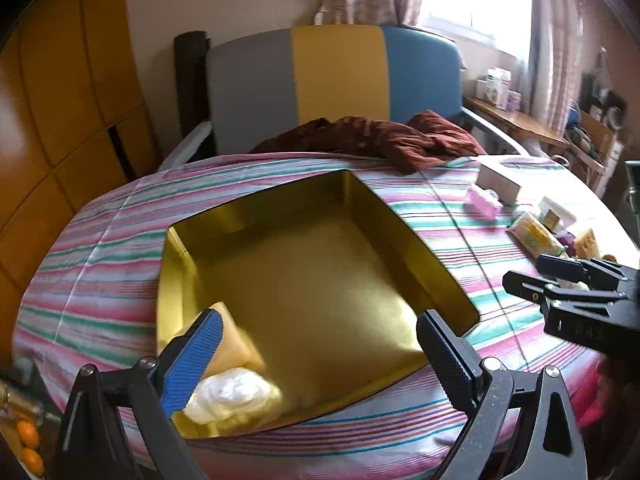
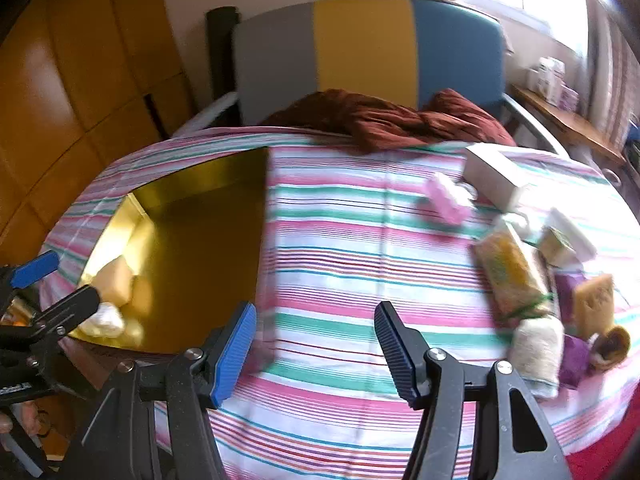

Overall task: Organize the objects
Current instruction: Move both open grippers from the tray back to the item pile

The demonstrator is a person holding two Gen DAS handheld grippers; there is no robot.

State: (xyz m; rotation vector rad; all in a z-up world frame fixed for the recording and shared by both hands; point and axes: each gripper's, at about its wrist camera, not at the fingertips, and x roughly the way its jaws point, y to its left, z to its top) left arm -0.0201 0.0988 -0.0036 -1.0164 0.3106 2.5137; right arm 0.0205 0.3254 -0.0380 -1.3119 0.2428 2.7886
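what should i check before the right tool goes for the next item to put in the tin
1. Right tool open and empty: ok.
2. Left tool open, holding nothing: ok.
3. Gold tin has room: ok, only a yellow block and a white bag sit in its near corner.
4. Items waiting: ok, pink packet, white box and yellow packet lie on the striped cloth.
5. Path to the pile: ok, bare cloth ahead.
6. Which item is easiest to grip: cannot tell, blurred.

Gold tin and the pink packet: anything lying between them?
No: in the right wrist view, only bare striped cloth lies between the gold tin and the pink packet. The left wrist view agrees.
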